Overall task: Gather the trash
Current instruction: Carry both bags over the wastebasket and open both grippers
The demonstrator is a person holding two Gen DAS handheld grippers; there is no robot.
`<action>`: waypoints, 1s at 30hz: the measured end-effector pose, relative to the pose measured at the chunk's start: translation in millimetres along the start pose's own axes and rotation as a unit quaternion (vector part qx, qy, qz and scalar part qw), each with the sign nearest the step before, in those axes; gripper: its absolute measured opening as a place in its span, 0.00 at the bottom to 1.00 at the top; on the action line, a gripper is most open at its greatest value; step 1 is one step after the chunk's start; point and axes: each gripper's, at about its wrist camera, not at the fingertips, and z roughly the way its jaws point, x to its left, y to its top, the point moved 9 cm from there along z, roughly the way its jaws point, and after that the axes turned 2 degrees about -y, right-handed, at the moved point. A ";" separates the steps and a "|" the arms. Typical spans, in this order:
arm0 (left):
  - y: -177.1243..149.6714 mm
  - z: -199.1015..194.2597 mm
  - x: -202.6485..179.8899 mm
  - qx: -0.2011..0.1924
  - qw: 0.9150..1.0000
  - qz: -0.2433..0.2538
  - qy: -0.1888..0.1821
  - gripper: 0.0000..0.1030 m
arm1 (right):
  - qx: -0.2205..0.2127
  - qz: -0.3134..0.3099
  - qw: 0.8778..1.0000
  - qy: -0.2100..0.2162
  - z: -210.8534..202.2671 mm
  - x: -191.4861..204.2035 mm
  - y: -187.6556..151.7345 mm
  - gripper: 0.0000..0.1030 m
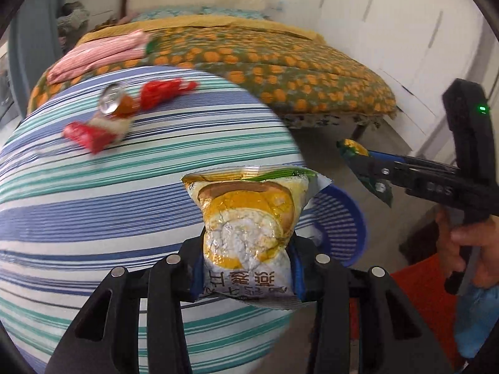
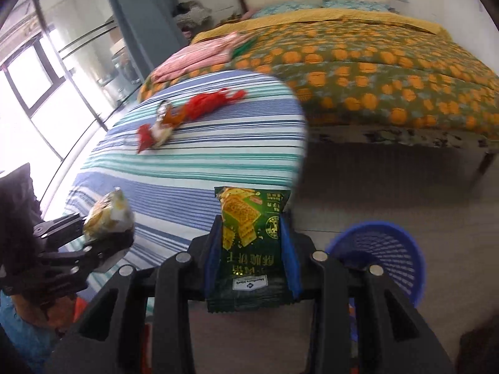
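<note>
My left gripper [image 1: 246, 246] is shut on a yellow and white snack packet [image 1: 249, 218], held above the edge of the striped round table [image 1: 93, 205]. My right gripper [image 2: 252, 233] is shut on a green cracker packet [image 2: 249, 218]. Each gripper shows in the other's view: the right gripper [image 1: 361, 162] with its green packet [image 1: 355, 149], and the left gripper [image 2: 106, 227] with its yellow packet [image 2: 106, 218]. A blue plastic basket [image 2: 383, 252] stands on the floor beside the table, also blue basket [image 1: 340, 224]. On the table lie a crushed can [image 1: 113, 99], a red wrapper [image 1: 162, 92] and a red and white packet [image 1: 93, 134].
A bed with an orange-and-green quilt [image 2: 374, 71] stands beyond the table, with folded pink cloth [image 1: 99, 53] on its near corner. White cupboards [image 1: 389, 31] line the right wall. Windows [image 2: 46, 71] are to the left. A person's hand [image 1: 467, 243] grips the right handle.
</note>
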 end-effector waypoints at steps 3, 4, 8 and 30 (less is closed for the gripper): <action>7.3 14.8 -43.8 0.003 1.000 0.017 -0.022 0.40 | -0.007 0.028 0.999 -0.025 -10.9 -45.1 -3.8 0.33; 9.6 21.1 -59.7 0.004 0.999 0.022 -0.028 0.40 | -0.011 0.038 0.999 -0.035 -15.1 -62.7 -5.8 0.33; 13.6 52.5 -108.4 0.020 0.998 0.037 -0.049 0.40 | -0.019 0.054 0.996 -0.072 -16.3 -111.0 -18.9 0.33; -11.8 240.8 -173.0 0.114 0.990 0.044 -0.073 0.47 | -0.011 0.190 0.979 -0.070 14.5 -236.2 -56.5 0.51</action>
